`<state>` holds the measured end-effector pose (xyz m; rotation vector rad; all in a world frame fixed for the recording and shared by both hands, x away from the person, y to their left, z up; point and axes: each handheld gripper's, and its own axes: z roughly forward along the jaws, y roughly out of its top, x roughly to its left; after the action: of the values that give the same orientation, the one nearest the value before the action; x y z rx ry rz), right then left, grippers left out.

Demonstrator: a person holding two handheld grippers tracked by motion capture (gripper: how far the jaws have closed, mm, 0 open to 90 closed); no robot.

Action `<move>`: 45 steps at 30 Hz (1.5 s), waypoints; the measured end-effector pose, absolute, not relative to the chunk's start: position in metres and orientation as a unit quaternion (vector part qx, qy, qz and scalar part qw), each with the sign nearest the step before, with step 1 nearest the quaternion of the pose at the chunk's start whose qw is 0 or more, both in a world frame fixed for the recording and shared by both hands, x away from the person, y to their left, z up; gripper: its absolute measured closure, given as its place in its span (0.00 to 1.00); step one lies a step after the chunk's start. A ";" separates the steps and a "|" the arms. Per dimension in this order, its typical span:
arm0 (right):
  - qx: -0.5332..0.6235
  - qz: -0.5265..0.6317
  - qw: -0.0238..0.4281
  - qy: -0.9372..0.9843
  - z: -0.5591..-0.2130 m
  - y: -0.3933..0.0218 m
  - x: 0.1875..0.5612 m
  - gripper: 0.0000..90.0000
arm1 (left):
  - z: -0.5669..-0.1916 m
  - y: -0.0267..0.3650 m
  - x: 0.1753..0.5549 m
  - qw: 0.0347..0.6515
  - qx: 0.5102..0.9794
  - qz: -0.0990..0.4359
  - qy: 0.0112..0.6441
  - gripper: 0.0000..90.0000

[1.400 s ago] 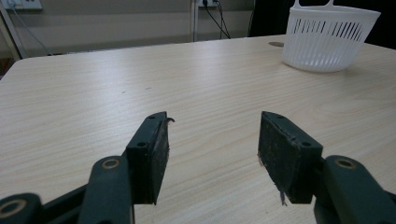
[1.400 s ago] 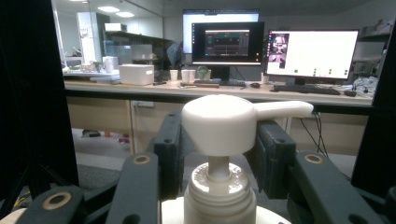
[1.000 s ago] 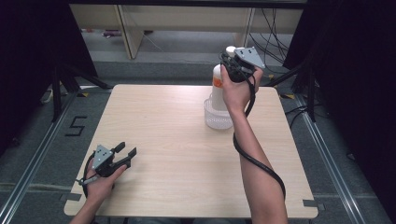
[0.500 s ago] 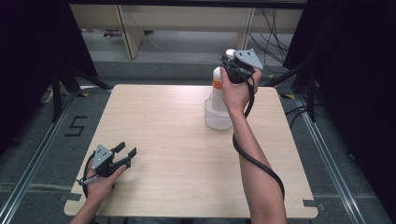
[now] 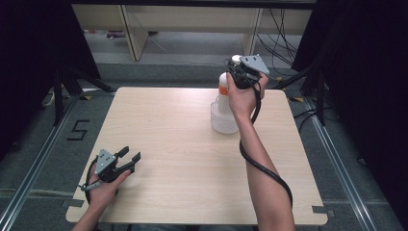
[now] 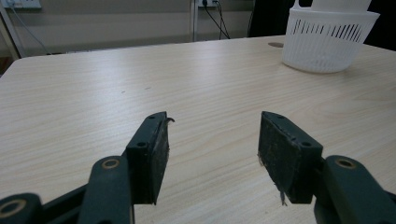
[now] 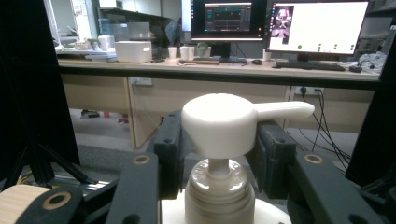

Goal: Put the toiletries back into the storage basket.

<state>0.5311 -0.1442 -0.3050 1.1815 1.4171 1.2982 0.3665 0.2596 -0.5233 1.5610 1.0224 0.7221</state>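
Observation:
A white pump bottle (image 5: pixel 223 92) with an orange label stands in a white slotted basket (image 5: pixel 224 123) at the table's far right middle. My right gripper (image 5: pixel 237 72) is held above it, shut on the bottle just under its pump head (image 7: pixel 219 122), with one black jaw on each side. The spout points right in the right gripper view. At the front left corner my left gripper (image 5: pixel 131 154) lies low over the table, open, with nothing between its jaws (image 6: pixel 212 140). The basket (image 6: pixel 327 42) shows far off to the upper right in the left gripper view.
The light wooden table (image 5: pixel 168 125) is bare between the two grippers. Black curtains flank it, with a wooden desk frame and cables behind the far edge. Desks with monitors (image 7: pixel 317 23) stand beyond in the right gripper view.
My right gripper and the bottle have sunk slightly toward the basket. The left gripper has stayed where it was.

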 end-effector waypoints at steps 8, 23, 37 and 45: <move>0.472 0.515 0.427 0.574 -0.312 -0.145 0.532 0.66 | -0.523 0.260 0.367 0.540 0.657 0.304 0.429 0.47; 0.481 0.510 0.420 0.577 -0.321 -0.145 0.534 0.66 | -0.523 0.260 0.367 0.540 0.657 0.304 0.429 0.47; 0.487 0.503 0.414 0.581 -0.330 -0.145 0.535 0.66 | -0.523 0.259 0.367 0.540 0.657 0.303 0.430 0.47; 0.488 0.497 0.414 0.586 -0.338 -0.146 0.537 0.66 | -0.523 0.259 0.367 0.539 0.658 0.303 0.430 0.47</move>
<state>0.5371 -0.1455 -0.3378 1.2271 1.4734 1.2497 0.3667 0.2593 -0.5233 1.5641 1.0222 0.7216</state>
